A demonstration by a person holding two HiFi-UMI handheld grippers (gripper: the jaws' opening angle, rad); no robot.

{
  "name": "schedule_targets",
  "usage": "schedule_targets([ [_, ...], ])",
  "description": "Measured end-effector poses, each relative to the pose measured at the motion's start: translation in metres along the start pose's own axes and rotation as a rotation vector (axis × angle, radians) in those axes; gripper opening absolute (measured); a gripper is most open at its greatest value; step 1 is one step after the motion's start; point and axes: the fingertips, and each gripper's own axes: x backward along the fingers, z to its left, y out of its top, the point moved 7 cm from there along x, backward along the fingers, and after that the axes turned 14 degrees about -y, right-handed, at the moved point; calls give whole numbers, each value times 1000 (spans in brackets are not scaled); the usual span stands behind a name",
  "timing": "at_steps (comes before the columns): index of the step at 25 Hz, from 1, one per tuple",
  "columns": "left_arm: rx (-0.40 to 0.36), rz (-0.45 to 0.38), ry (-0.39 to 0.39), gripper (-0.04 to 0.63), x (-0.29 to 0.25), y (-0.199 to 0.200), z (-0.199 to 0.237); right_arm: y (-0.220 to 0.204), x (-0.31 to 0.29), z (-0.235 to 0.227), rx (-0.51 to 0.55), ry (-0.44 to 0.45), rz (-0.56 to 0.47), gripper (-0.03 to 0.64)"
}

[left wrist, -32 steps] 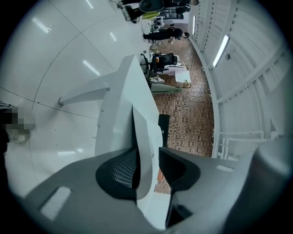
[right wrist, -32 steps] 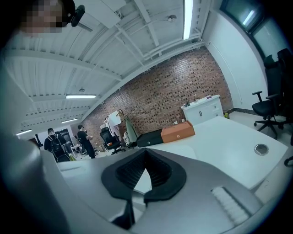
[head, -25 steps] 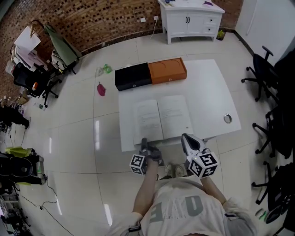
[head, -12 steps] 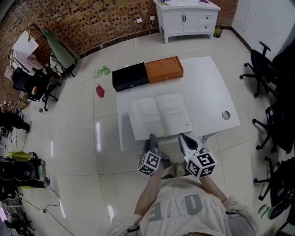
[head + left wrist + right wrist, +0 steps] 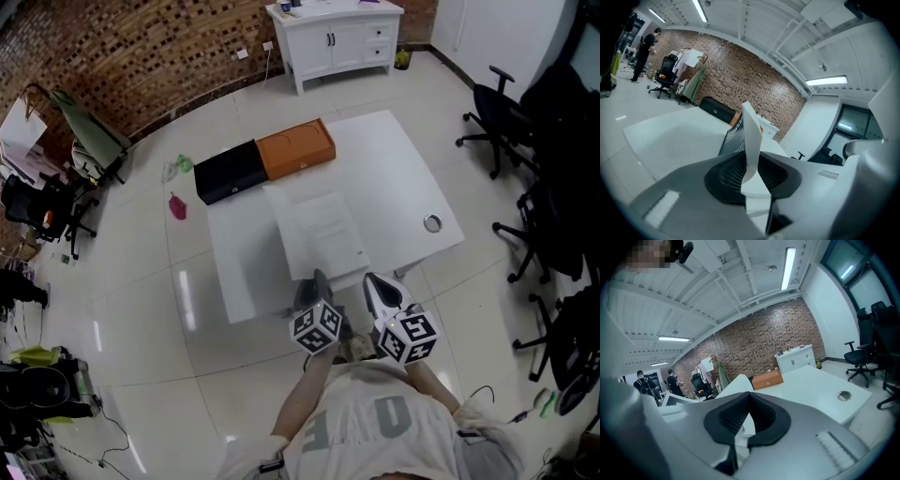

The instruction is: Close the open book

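Observation:
The white book [image 5: 319, 230] lies on the white table [image 5: 398, 173] near its front edge, its left half folded over so only one page width shows. My left gripper [image 5: 317, 279] is at the book's near edge. In the left gripper view that gripper [image 5: 751, 164] is shut on the lifted cover [image 5: 751, 131], which stands on edge between the pads, with a dark printed page [image 5: 735, 138] behind it. My right gripper [image 5: 373, 281] hovers just right of the book's near corner. In the right gripper view its jaws [image 5: 749, 397] meet at the tips, and a raised white page [image 5: 737, 382] shows beyond them.
A black box [image 5: 225, 172] and an orange box [image 5: 298, 150] lie end to end at the table's far edge. A metal ring [image 5: 431, 223] sits near the right edge. Office chairs [image 5: 506, 103] stand at the right, a white cabinet [image 5: 337, 33] behind.
My left gripper has swung from the book's left side up and to the right, rolling over and carrying the left half onto the right half. The right gripper has barely shifted.

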Motion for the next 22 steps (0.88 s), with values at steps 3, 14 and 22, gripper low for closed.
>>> schedule_targets([
  [3, -26, 88, -33, 89, -19, -16, -11, 1, 5, -6, -12, -33, -10, 5],
  [14, -109, 260, -94, 183, -66, -69, -28, -1, 19, -40, -39, -132, -24, 5],
  [22, -10, 191, -168, 173, -58, -65, -39, -2, 22, -49, -38, -117, -13, 5],
])
